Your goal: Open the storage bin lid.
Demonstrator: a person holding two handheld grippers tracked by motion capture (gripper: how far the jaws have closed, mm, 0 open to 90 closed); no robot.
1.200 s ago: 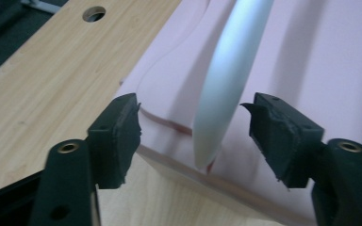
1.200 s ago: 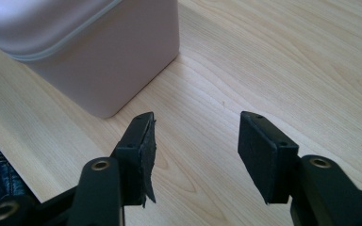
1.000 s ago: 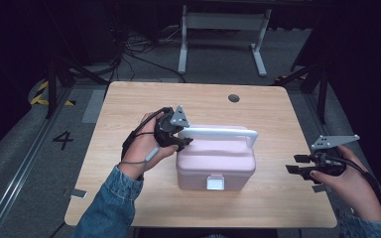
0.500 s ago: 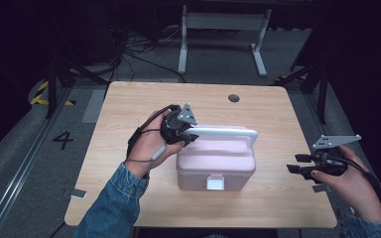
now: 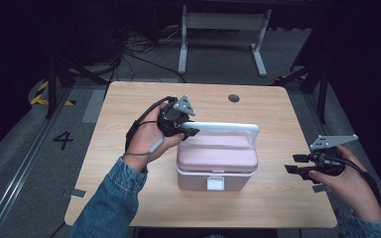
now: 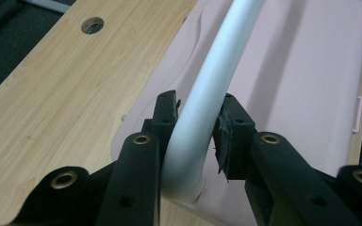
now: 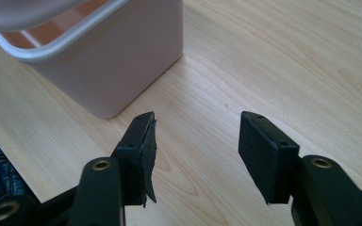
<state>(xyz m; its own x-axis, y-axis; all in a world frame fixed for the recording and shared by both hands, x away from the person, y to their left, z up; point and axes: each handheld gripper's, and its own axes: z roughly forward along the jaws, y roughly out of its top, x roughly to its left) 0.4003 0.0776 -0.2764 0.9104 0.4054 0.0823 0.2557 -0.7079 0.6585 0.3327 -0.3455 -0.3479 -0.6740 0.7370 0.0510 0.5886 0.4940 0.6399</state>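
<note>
The left gripper (image 6: 195, 125) has just closed its jaws on the white handle (image 5: 225, 128) of the pink box (image 5: 217, 159), pads pressing both sides near the handle's left end. The box sits mid-table (image 5: 129, 104). To the right of the box, well apart, the right gripper (image 7: 195, 150) hangs with jaws spread, empty.

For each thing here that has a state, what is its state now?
Pink box: lid closed, front latch down.
White handle: raised upright, clamped at its left end.
Left tongs: shut on the handle.
Right tongs: open, holding nothing, over the table to the right of the box.
</note>
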